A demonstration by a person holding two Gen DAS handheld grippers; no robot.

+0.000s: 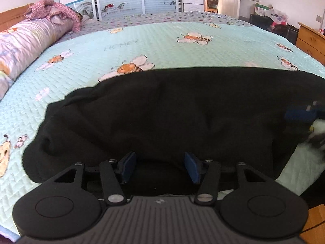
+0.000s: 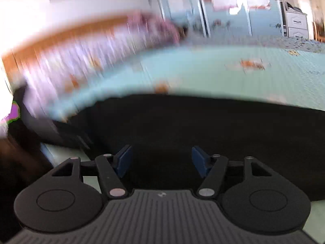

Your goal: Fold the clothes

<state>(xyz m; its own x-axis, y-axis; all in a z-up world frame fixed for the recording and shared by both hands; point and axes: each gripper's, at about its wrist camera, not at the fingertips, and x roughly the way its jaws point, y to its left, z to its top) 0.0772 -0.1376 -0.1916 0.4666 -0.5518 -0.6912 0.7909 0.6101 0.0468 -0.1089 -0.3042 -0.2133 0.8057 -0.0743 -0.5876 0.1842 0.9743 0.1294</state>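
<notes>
my left claw [image 1: 160, 167] tilts down over the black garment [image 1: 172, 111], jaws apart, empty. my right claw [image 2: 161, 161] likewise, gaping. garment soft, rumpled, lying on the quilted bee-print bedspread [image 1: 101, 57].

Matt black cloth garment [image 1: 172, 111] on quilted bedspread [image 1: 101, 46]

Near edge, 6 o'clock: black garment [image 1: 172, 118] covers the bed from side to side; it lies low and soft.
Beyond it, 12 o'clock: mint bee-print quilt [image 1: 142, 46] lies flat and bare, open to a pass.
10 o'clock: rolled purple bedding [image 1: 26, 42] and pink blanket [image 1: 54, 10] rise along the wooden headboard [image 1: 12, 16].
2 o'clock: wooden dresser [image 1: 310, 38] stands beside the bed.
3 o'clock: right gripper [image 1: 304, 113], blurred, is over the garment's end.
</notes>
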